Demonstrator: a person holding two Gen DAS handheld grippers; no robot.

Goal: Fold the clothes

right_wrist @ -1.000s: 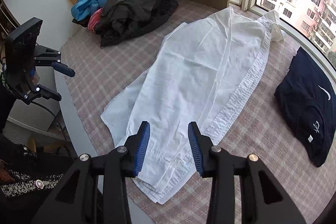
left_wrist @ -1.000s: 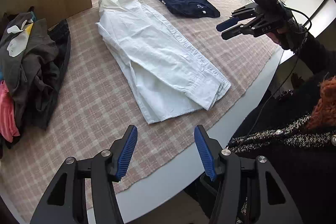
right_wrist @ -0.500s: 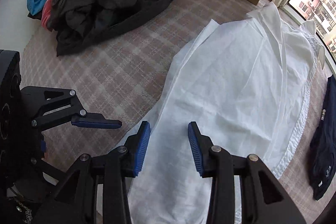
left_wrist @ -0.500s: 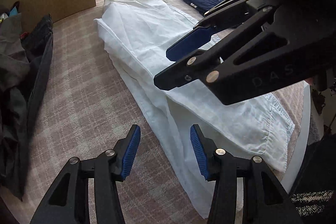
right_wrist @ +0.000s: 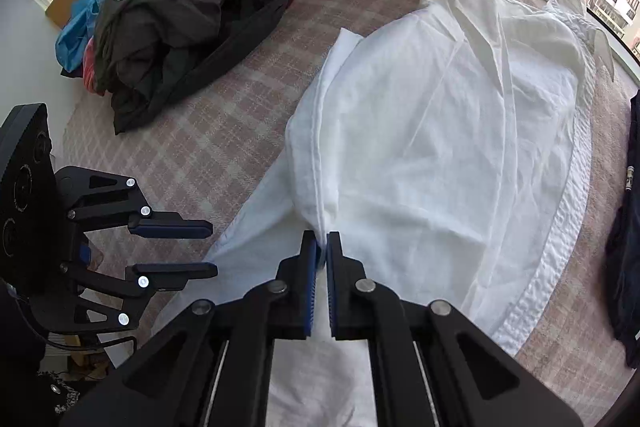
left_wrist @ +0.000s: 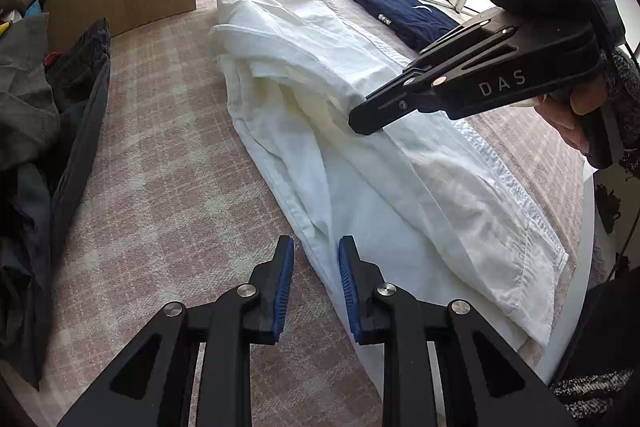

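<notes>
A white shirt (left_wrist: 360,131) lies lengthwise on the pink checked cloth (left_wrist: 168,195), folded along its length; it also shows in the right wrist view (right_wrist: 440,147). My right gripper (right_wrist: 322,247) is shut on a raised fold at the shirt's left edge, about halfway along; it shows from the side in the left wrist view (left_wrist: 360,125). My left gripper (left_wrist: 316,255) is open, its jaws straddling the shirt's left edge nearer the hem, low over the cloth; it shows in the right wrist view (right_wrist: 188,247).
A pile of dark and coloured clothes (right_wrist: 180,7) lies to the left, also in the left wrist view (left_wrist: 44,115). A folded navy garment (left_wrist: 408,15) lies beyond the shirt by the window. The table's white edge (left_wrist: 576,267) runs at the right.
Both grippers came down to the shirt's left edge. The right gripper closed on a fold and lifted it a little. The left gripper narrowed around the edge near the hem.
</notes>
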